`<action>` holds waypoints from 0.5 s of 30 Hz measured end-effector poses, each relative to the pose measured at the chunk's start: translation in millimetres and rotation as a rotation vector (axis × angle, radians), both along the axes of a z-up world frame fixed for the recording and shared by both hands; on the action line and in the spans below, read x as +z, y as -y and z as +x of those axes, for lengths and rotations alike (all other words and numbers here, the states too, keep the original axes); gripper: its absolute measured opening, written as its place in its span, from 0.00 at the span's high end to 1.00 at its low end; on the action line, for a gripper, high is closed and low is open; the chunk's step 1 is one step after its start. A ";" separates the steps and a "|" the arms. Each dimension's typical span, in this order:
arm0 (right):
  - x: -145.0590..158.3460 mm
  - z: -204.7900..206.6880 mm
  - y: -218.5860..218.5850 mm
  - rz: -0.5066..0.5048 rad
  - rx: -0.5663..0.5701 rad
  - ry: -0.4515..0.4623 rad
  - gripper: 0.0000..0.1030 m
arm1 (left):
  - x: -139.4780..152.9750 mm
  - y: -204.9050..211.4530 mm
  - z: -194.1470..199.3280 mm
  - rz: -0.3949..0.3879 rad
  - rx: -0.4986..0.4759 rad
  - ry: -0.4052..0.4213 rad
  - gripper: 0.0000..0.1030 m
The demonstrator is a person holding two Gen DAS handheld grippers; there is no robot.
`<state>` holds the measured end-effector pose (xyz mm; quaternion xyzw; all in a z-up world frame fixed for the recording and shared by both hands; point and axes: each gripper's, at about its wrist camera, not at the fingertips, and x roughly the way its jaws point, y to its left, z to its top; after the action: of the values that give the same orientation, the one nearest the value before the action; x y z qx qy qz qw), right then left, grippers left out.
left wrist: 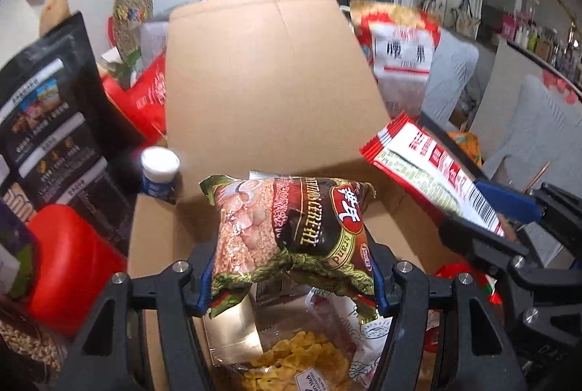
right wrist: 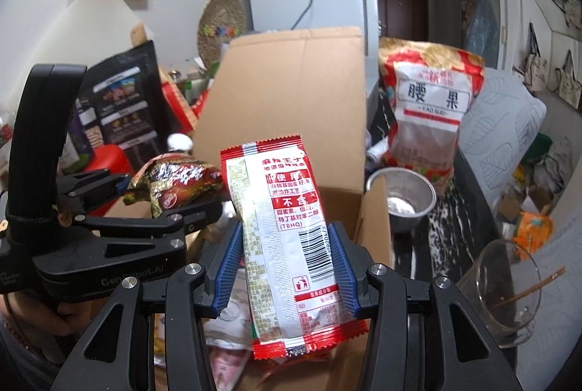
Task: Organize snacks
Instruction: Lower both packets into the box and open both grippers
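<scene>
Left wrist view: the left gripper (left wrist: 293,285) clamps a cereal packet (left wrist: 291,230) above the cardboard box (left wrist: 269,70); lower it clear of the chips bag (left wrist: 298,362).

Right wrist view: the right gripper (right wrist: 287,271) pinches a red-and-white sachet (right wrist: 283,238) over the same box; release it right of the cereal.

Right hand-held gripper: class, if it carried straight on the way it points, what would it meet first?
Most likely the upright flap of the brown cardboard box, which stands directly beyond the red-and-white snack packet clamped in the right hand-held gripper. Depth is hard to judge; pointing downward, it could meet the box's contents first.
</scene>
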<state>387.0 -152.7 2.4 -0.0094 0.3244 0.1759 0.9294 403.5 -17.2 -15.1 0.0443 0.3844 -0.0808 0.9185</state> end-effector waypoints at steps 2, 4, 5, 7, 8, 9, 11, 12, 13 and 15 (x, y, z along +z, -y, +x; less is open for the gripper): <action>-5.3 3.6 1.2 -0.001 -0.006 -0.021 0.54 | -5.4 1.6 2.8 0.007 -0.002 -0.019 0.39; -9.6 7.1 0.6 -0.004 -0.011 -0.040 0.54 | -10.7 2.6 5.0 0.027 0.000 -0.032 0.39; -11.6 8.2 0.3 -0.006 -0.013 -0.050 0.54 | -13.1 2.7 6.2 0.035 0.004 -0.039 0.39; -16.3 11.0 -0.8 -0.016 -0.018 -0.074 0.54 | -17.4 2.8 8.4 0.043 0.010 -0.053 0.39; -20.0 12.7 -1.7 -0.025 -0.025 -0.095 0.54 | -19.9 2.9 9.9 0.046 0.011 -0.063 0.39; -23.1 14.0 -2.4 -0.029 -0.029 -0.109 0.54 | -22.3 2.8 12.3 0.046 0.010 -0.072 0.39; -28.7 16.4 -4.6 -0.034 -0.031 -0.134 0.54 | -27.1 3.4 15.4 0.049 0.011 -0.090 0.39; -29.7 16.2 -6.0 -0.056 -0.043 -0.128 0.54 | -30.6 3.9 17.4 0.053 0.013 -0.108 0.39; -30.5 16.0 -6.4 -0.065 -0.047 -0.127 0.54 | -32.8 4.4 19.6 0.042 0.011 -0.118 0.39; -32.5 16.6 -6.1 -0.073 -0.054 -0.130 0.54 | -35.6 7.5 24.5 0.037 0.002 -0.141 0.39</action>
<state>403.6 -146.6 -30.1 -0.0228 0.3904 0.1391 0.9098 428.0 -24.7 -50.7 0.0552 0.4497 -0.0756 0.8882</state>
